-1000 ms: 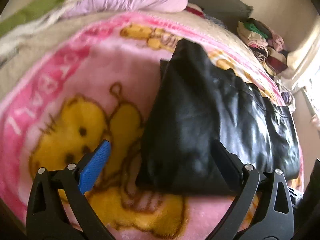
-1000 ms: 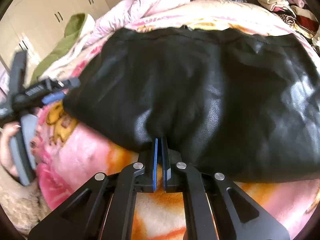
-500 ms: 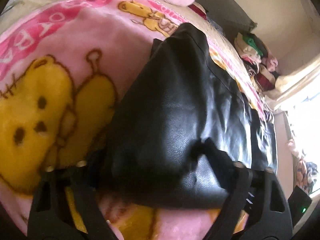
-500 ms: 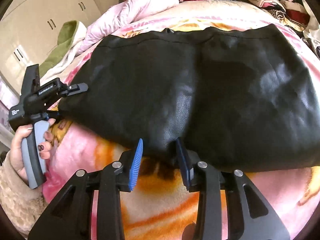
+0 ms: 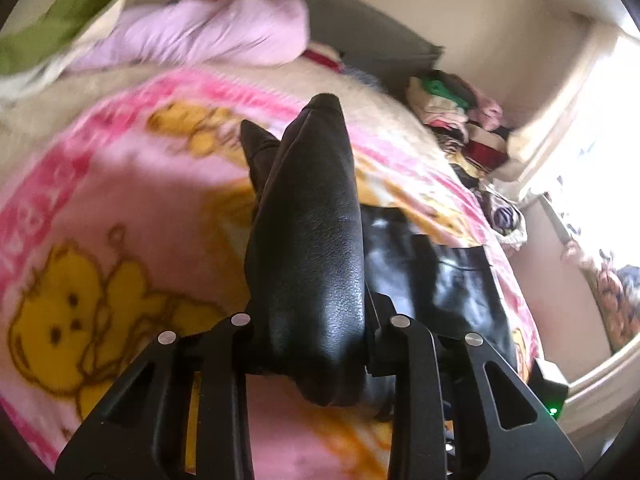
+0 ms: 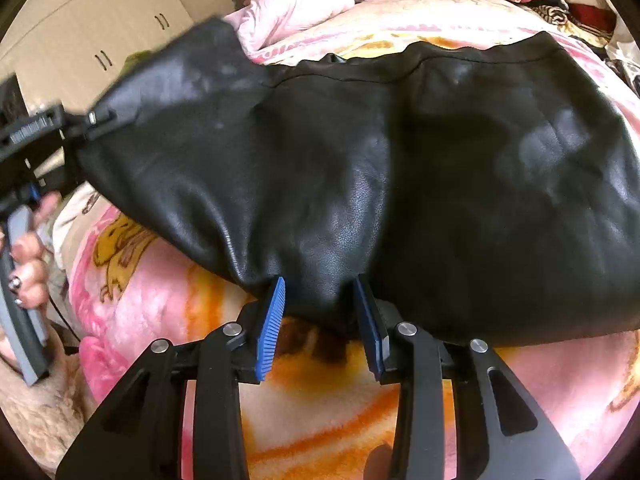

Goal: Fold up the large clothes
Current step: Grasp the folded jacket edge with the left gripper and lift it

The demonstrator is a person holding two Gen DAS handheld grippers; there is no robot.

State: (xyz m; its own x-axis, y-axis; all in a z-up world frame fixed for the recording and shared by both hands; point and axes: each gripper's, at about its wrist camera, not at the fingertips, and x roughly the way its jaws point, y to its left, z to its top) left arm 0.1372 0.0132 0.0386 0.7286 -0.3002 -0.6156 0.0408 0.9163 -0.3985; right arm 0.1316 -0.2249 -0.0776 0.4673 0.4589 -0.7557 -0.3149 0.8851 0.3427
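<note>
The black garment (image 6: 400, 168), leather-like in surface, lay spread across the pink blanket (image 6: 160, 304) on the bed, its far edge toward the pillows.

Left gripper (image 5: 312, 332): clamped on the garment's left end. A thick fold of the material filled the gap between the fingers and bulged out below them. From the right wrist view, that end was raised off the blanket and pulled toward the left gripper (image 6: 96, 118), while the remainder stayed flat. The person's hand (image 6: 28, 276) was on the grip, nails dark-painted.

Right gripper (image 6: 320, 320): jaws apart, blue pads (image 6: 272, 328) visible on both fingers. The near hem of the garment sat between the fingertips, bunched slightly there. Whether the pads touched it could not be told; nothing was pinched.

Surroundings: a pink quilt (image 5: 208, 32) and a green item (image 5: 52, 36) at the head of the bed, a pile of folded clothes (image 5: 448, 112) at the far right corner, and cupboard doors (image 6: 104, 36) at left. The left wrist view was blurred toward its edges.
</note>
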